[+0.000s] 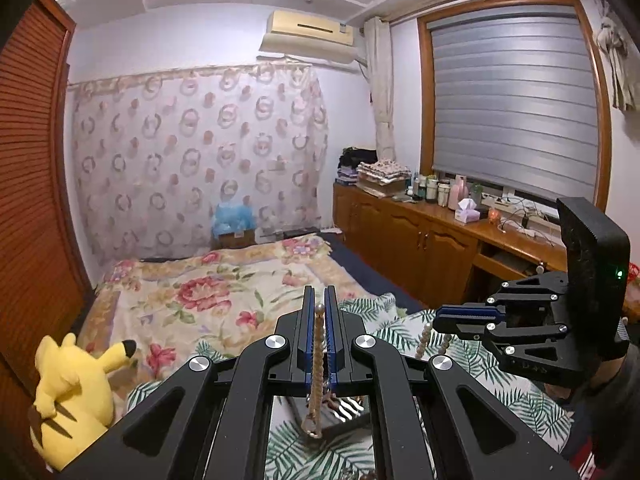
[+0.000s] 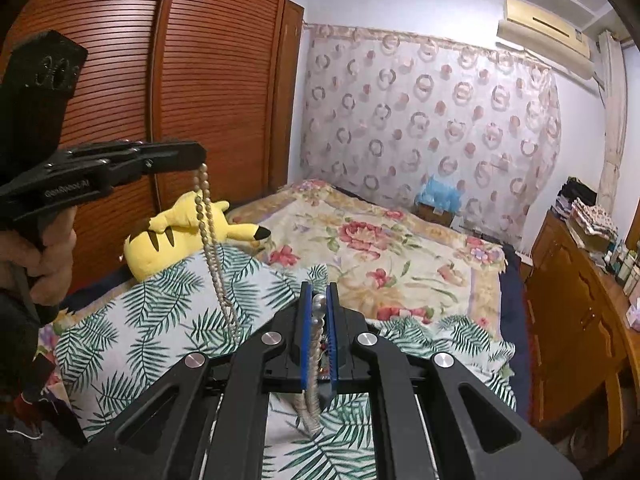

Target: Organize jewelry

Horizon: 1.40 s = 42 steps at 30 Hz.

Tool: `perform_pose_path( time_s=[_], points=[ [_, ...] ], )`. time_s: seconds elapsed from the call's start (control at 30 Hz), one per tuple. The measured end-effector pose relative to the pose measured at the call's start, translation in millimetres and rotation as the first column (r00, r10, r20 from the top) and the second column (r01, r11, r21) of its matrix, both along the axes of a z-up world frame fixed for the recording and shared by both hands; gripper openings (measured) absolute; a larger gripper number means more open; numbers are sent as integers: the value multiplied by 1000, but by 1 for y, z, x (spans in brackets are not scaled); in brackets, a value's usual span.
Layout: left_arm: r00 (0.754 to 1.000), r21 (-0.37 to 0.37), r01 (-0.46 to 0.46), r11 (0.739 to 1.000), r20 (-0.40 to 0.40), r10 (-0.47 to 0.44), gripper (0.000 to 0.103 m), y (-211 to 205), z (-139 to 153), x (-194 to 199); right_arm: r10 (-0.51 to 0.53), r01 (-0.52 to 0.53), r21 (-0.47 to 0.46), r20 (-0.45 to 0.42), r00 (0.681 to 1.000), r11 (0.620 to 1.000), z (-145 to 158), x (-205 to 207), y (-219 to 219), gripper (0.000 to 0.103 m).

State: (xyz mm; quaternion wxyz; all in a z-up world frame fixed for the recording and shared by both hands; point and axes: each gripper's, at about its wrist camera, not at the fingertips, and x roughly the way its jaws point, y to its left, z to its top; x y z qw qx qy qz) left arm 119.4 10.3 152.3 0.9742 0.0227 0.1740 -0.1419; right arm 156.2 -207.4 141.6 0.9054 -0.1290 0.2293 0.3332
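Observation:
A pearl necklace is held between both grippers above a leaf-print cloth on the bed. My left gripper is shut on one part of the strand, which hangs down behind the fingers over a small dark object on the cloth. My right gripper is shut on another part of the necklace. In the right wrist view the left gripper is at upper left with the strand hanging from it. In the left wrist view the right gripper is at right, beads dangling below it.
A yellow plush toy lies at the bed's left edge, also in the right wrist view. A floral blanket covers the bed. A wooden cabinet with bottles and a tissue box stands right. A wooden wardrobe is left.

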Motion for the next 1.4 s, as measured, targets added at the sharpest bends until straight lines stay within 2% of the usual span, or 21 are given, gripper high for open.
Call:
perform_pose_path(
  time_s=[0.4, 0.7, 1.1, 1.4],
  points=[
    [999, -9, 22, 1000, -29, -22, 4, -1, 0, 44, -3, 2, 25, 40, 999, 1000, 33, 41, -1, 8],
    [990, -21, 31, 999, -139, -34, 4, -1, -43, 69, 4, -5, 21, 33, 999, 1000, 29, 68, 7, 8],
    [949, -11, 26, 1000, -313, -28, 4, -2, -125, 89, -22, 22, -1, -47, 999, 1000, -14, 117, 13, 8],
    [920, 10, -6, 1000, -392, 10, 4, -2, -165, 94, -12, 6, -38, -163, 987, 999, -80, 130, 24, 8]
  ],
)
